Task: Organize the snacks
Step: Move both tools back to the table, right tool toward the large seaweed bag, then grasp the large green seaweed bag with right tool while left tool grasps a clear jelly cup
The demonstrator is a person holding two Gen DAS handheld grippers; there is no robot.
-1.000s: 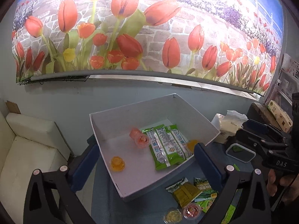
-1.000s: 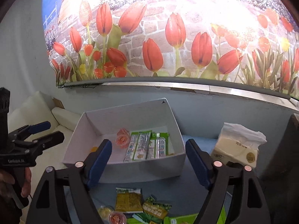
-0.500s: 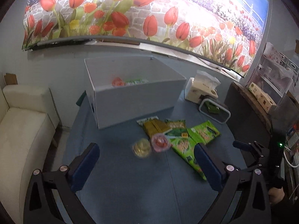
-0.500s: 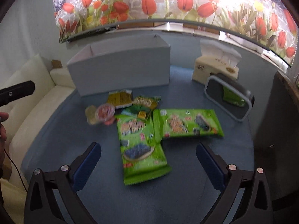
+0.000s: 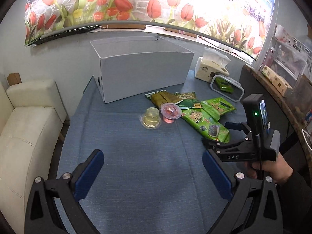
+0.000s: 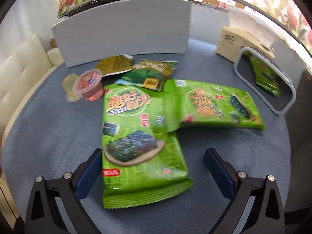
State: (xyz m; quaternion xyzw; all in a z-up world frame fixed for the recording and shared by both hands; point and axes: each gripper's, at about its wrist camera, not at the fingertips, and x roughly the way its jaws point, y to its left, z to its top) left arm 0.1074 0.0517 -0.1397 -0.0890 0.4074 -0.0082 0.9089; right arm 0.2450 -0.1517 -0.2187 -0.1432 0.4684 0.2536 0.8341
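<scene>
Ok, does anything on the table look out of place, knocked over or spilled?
Nothing is spilled or damaged. The snacks lie in a loose heap in front of the white box: one green seaweed bag overlaps the other, and the yellow jelly cup sits tipped beside the red one.

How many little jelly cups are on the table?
2: a yellow jelly cup and a pink jelly cup side by side, left of the snack bags. More may sit hidden inside the white box.

Left wrist view high over table, right wrist low, both facing box
</scene>
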